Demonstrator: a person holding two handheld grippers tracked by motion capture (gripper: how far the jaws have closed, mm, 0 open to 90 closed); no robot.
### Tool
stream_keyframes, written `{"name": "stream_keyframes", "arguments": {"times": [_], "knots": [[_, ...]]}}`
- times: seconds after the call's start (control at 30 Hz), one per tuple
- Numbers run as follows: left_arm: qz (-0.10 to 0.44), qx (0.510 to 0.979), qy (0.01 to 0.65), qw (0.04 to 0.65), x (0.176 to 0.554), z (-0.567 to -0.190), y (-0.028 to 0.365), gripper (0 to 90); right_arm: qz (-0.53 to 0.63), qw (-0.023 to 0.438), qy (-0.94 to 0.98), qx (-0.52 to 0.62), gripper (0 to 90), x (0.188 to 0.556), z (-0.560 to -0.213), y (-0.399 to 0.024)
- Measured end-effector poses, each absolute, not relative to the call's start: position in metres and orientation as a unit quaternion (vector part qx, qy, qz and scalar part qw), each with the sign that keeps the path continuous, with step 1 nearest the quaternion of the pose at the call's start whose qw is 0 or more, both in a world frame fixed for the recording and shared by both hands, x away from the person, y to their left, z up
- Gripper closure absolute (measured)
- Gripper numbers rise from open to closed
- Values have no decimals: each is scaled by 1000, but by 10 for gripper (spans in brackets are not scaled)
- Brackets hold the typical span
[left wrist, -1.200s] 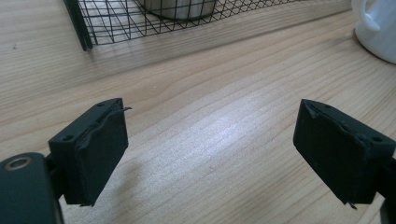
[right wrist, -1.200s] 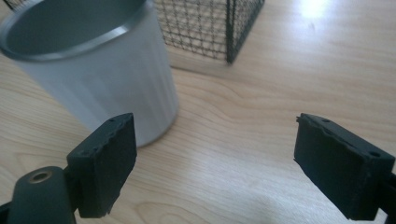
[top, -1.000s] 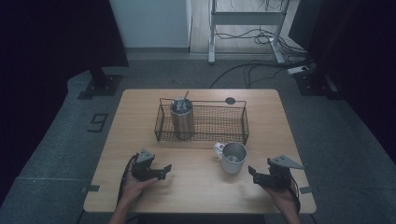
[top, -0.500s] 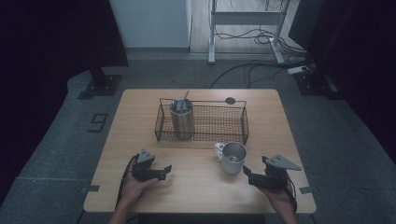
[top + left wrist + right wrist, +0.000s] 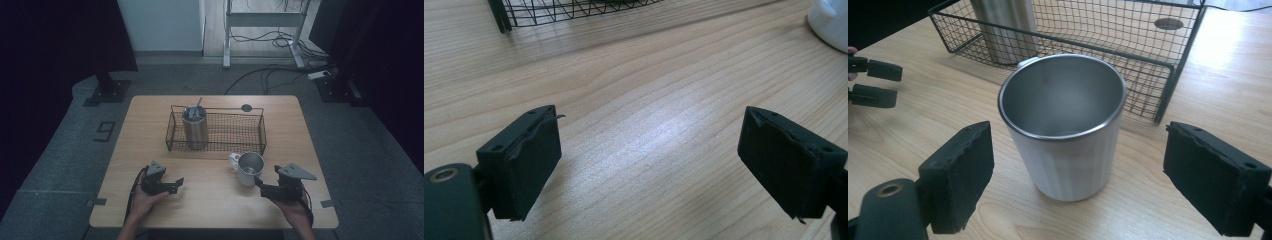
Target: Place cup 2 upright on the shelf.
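In the high view the right gripper [image 5: 259,185] sat just short of the steel mug [image 5: 249,168], and the left gripper [image 5: 176,184] lay well apart from it. In the left gripper view the jaws stood open over bare table [image 5: 644,140], gripping nothing. In the right gripper view the mug [image 5: 1064,125] stood upright ahead of the parted fingers [image 5: 962,177], untouched, with the wire basket [image 5: 1168,85] beyond.

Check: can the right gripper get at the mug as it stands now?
Probably yes. The mug stands upright on bare table just ahead of the right gripper, whose open jaws flank it without touching. The basket sits behind it, out of the way.
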State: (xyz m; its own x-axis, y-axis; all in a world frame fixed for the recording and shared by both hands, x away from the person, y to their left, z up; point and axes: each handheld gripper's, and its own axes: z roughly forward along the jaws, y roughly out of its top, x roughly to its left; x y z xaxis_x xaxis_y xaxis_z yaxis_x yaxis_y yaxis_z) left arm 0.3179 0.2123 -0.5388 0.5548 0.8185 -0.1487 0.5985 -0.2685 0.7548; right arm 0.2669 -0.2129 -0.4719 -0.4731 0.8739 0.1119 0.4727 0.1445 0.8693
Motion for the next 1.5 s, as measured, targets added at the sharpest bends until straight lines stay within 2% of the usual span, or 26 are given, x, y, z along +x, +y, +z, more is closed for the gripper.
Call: {"name": "stream_keyframes", "arguments": {"times": [0.63,1.1,1.5], "knots": [[137,785,449,404,315,-540,211,122,451,213,730,468,87,290,-473,-196],[130,787,447,404,315,-539,210,122,429,208,742,471,8,308,-480,-181],[123,783,449,411,315,-538,211,125,418,211,747,472,0,319,-488,-172]]}}
